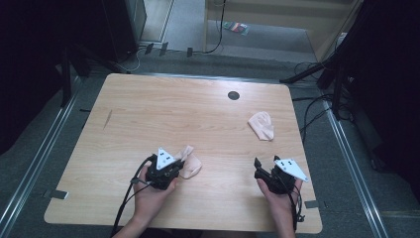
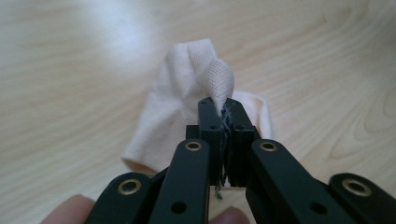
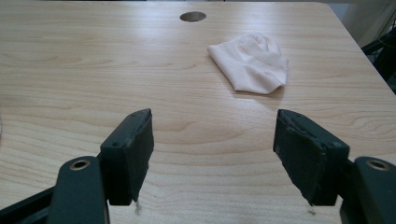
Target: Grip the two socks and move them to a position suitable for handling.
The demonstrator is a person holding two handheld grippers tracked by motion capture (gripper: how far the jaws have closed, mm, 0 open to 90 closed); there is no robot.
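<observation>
Left gripper, near the front edge left of centre: jaws closed tight on a fold of the near sock. Fabric is bunched up between the tips while the rest lies on the tabletop. Looks like a pinch on a raised fold, so the sock can be lifted or dragged without scraping the wood.

Right gripper, near the front right corner: jaws wide apart, holding nothing, aimed across the table at the second sock. That sock lies flat toward the right edge, well apart from both grippers. My read: it's the next pickup, probably to pair with the first.

Cable hole sits near the back edge, out of the way. Bare wood between the right gripper and the second sock; nothing blocks the reach.
</observation>
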